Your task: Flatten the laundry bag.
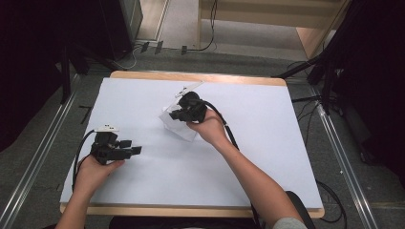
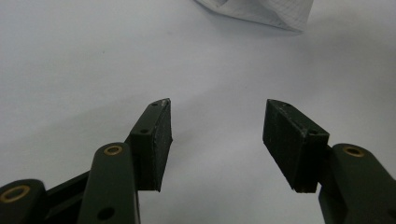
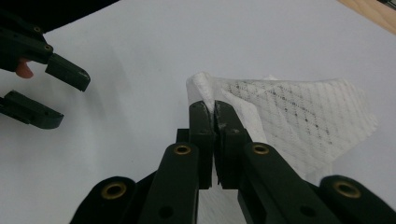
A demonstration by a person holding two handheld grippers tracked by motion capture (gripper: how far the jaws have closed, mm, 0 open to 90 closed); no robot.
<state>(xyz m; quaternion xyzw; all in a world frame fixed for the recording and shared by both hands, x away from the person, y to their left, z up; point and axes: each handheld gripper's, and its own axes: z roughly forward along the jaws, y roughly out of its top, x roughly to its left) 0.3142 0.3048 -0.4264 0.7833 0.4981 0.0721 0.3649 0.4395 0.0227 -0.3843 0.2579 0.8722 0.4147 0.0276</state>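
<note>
R gripper (image 3: 215, 116) is pinching a fold of the paper towel (image 3: 299, 116), prob. to lift it, while L gripper (image 2: 217, 135) is waiting beside the towel w/ jaws apart, holding nothing.

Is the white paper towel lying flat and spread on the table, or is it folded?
Folded, not flat. The right gripper pinches a raised fold of the paper towel, lifting that part off the table.
</note>
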